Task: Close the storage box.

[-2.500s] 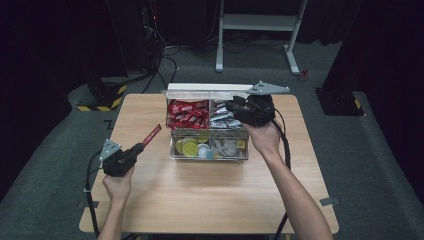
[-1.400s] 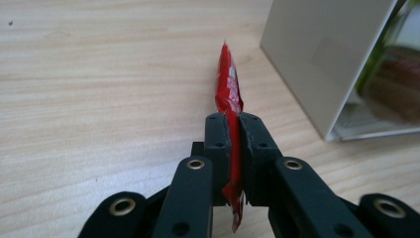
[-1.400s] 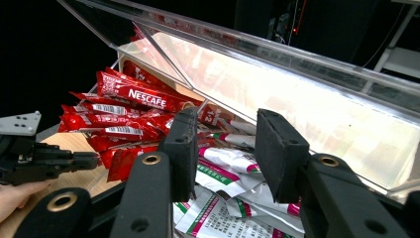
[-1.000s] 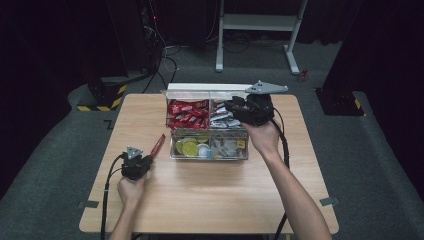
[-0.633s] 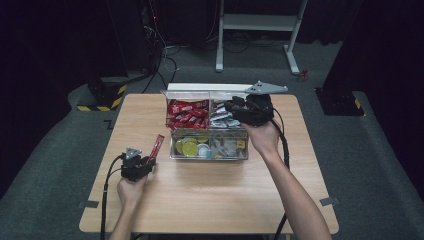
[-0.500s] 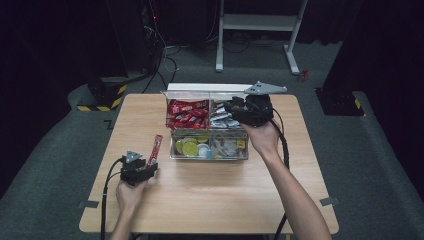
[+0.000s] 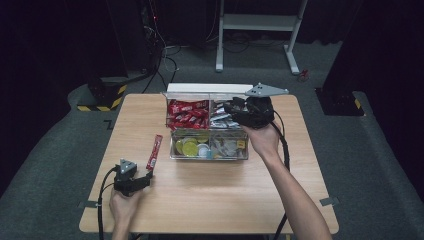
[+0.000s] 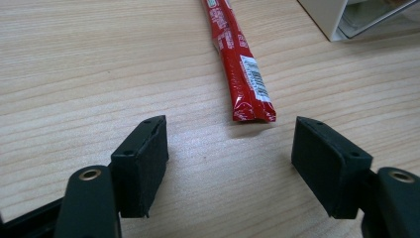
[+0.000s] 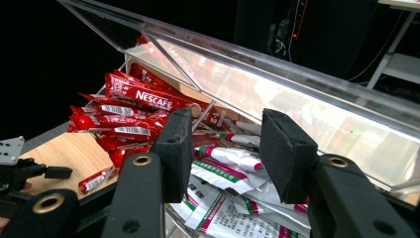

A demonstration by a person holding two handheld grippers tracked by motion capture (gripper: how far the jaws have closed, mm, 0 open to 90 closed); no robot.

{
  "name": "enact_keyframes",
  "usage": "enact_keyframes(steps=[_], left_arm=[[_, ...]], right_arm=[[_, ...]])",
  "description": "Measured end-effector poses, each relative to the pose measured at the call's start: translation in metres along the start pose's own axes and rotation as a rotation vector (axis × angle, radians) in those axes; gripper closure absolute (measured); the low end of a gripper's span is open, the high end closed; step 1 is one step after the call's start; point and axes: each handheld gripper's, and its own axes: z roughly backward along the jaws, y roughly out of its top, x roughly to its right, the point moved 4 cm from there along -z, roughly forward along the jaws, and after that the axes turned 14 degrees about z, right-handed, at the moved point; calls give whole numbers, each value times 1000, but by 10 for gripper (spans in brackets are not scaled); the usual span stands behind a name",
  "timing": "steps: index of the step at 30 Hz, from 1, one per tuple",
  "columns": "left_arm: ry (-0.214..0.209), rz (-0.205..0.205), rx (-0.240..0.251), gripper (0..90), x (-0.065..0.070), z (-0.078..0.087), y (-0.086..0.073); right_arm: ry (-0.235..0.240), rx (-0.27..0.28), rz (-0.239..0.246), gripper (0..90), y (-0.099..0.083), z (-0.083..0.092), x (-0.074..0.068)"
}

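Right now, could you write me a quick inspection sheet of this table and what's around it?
Surface: wooden table, bare near the front edge.
Job's things: red sachet stick lying flat, left of the clear compartment box, which holds red sachets, white sachets and round yellow-lidded pods.
Clutter: nothing seen.
Grippers: left gripper has just been opening; jaws wide, the stick's end just beyond them, untouched. Right gripper has just been opening a little over the white sachets, gripping nothing.
Cables: one trails from each gripper; more lie on the floor behind.
Surroundings: grey carpet, white metal stand, dark curtains.
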Motion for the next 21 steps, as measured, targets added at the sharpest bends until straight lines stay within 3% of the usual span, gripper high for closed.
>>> enact_keyframes(steps=[21], left_arm=[[5,-12,-5,290,1,0,-1]], right_arm=[[16,-10,-6,556,-13,10,-4]])
